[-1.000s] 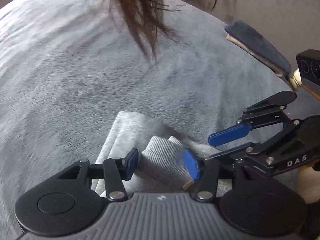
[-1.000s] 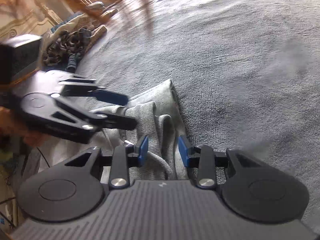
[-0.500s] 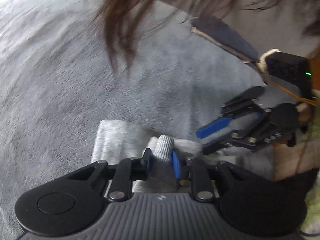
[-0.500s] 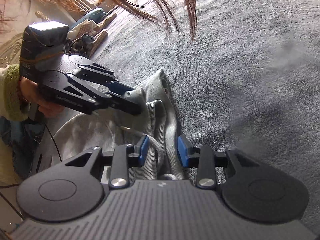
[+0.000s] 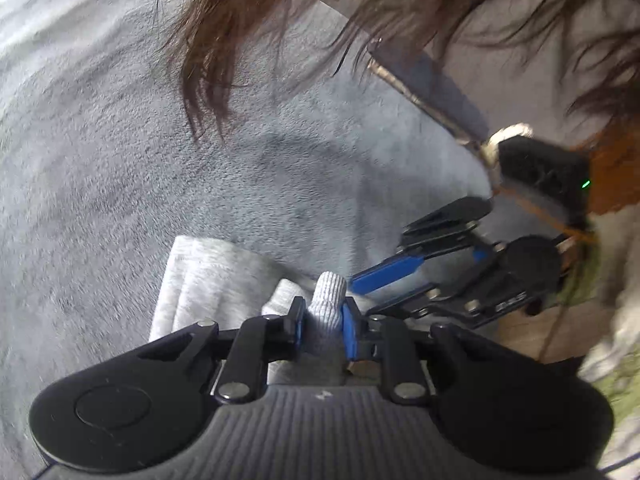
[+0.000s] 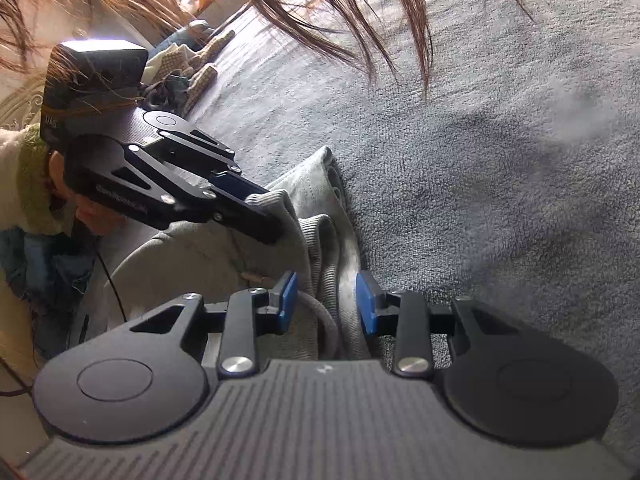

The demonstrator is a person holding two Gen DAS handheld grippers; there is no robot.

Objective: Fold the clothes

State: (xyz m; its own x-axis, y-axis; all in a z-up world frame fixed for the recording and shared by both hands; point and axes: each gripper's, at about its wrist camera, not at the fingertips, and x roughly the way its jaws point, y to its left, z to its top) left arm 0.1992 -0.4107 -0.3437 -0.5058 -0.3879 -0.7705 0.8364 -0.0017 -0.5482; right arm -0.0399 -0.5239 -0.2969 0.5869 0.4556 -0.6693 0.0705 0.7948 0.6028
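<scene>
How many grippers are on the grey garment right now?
2. The left gripper pinches a ribbed fold of the grey garment; the right gripper straddles more ribbed fabric beside it, pads apparently not pressing.

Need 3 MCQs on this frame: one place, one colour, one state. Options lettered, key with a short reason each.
1. Where does the grey garment lie?
A on the grey blanket
B in a basket
C on a hanger

2. What colour are the gripper pads?
A red
B blue
C yellow

3. What is the left gripper doing?
A hanging free
B gripping a wooden spoon
C pinching ribbed fabric

A: blanket surrounds the garment.
B: blue pads in both views.
C: the ribbed fold sits squeezed between its pads.
</scene>
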